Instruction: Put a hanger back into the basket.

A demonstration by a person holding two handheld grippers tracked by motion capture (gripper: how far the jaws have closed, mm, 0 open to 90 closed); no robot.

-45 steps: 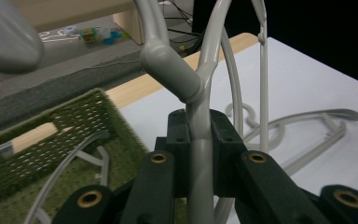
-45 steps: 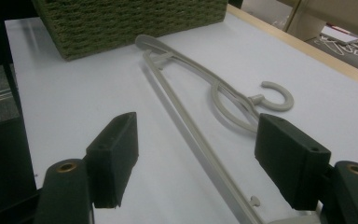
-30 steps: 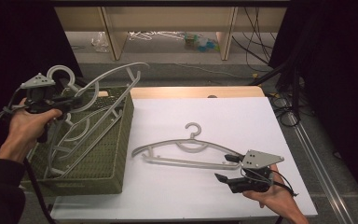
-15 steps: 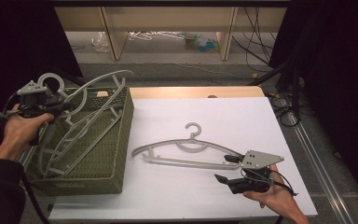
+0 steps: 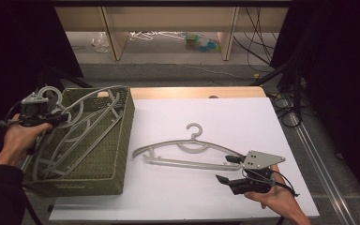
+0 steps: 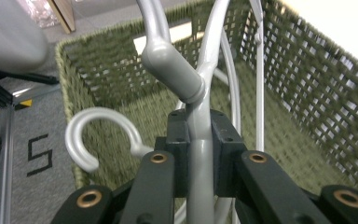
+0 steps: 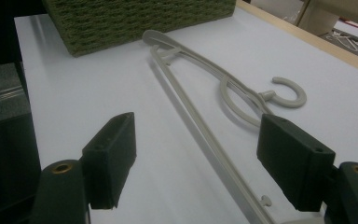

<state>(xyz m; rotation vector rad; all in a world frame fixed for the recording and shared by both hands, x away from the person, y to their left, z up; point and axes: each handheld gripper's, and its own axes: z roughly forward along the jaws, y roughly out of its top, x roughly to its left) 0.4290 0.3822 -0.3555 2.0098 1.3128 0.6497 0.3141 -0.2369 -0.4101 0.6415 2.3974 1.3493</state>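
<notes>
A green woven basket stands at the table's left. My left gripper is at its far left corner, shut on the neck of a grey plastic hanger that leans down into the basket. In the left gripper view the jaws clamp that hanger just below its hook, and my left gripper points into the basket. A second grey hanger lies flat on the white table. My right gripper is open at its right end. The hanger's bar runs between the open jaws of my right gripper, untouched.
Another hanger's hook and more grey hangers lie in the basket. The white table top ends in a wooden strip at the back. Beyond it are shelves and floor clutter, with cables at the right.
My left gripper has moved down and left with its hanger, which now sits lower in the basket. The right gripper and the hanger on the table have stayed put.
</notes>
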